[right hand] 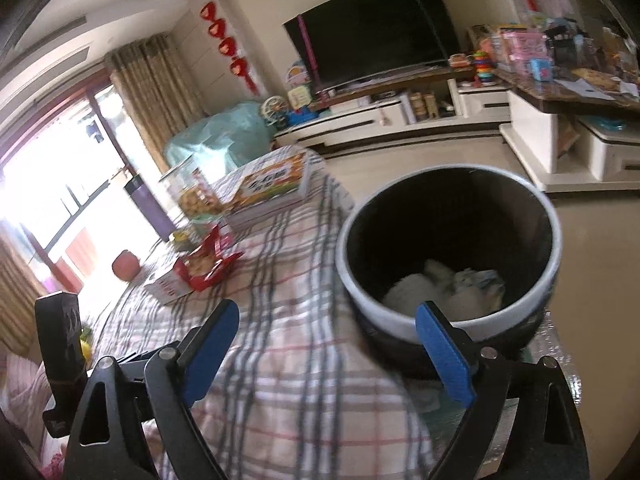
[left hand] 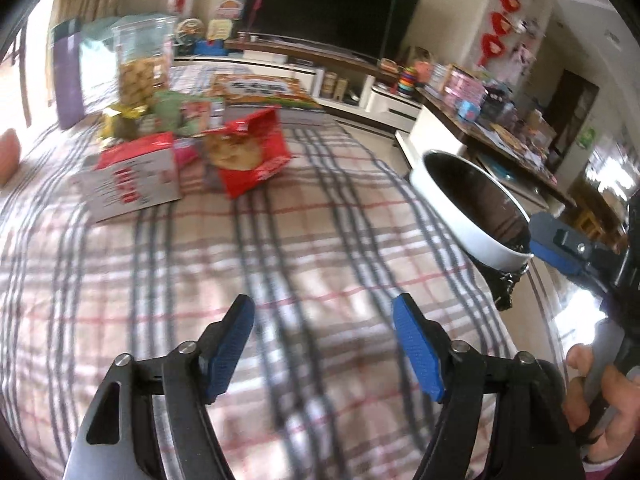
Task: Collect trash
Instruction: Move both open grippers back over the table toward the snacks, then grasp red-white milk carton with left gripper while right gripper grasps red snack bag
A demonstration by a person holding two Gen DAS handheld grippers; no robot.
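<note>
A white round trash bin (right hand: 400,320) with a black liner stands beside the table's right edge; crumpled white paper (right hand: 440,284) lies in its bottom. It also shows in the left wrist view (left hand: 460,208). My right gripper (right hand: 324,320) is open and empty, one finger over the bin's near rim. My left gripper (left hand: 324,312) is open and empty above the plaid tablecloth (left hand: 280,248). An opened red snack bag (left hand: 248,156) and a red-and-white box (left hand: 132,176) lie further back on the table. The right gripper's blue finger (left hand: 556,244) shows by the bin.
A clear jar of snacks (left hand: 140,64), a purple bottle (left hand: 70,76), a green packet (left hand: 172,110) and a stack of books (left hand: 260,92) stand at the table's far end. A TV (left hand: 332,8) and low cabinets (left hand: 360,88) lie beyond.
</note>
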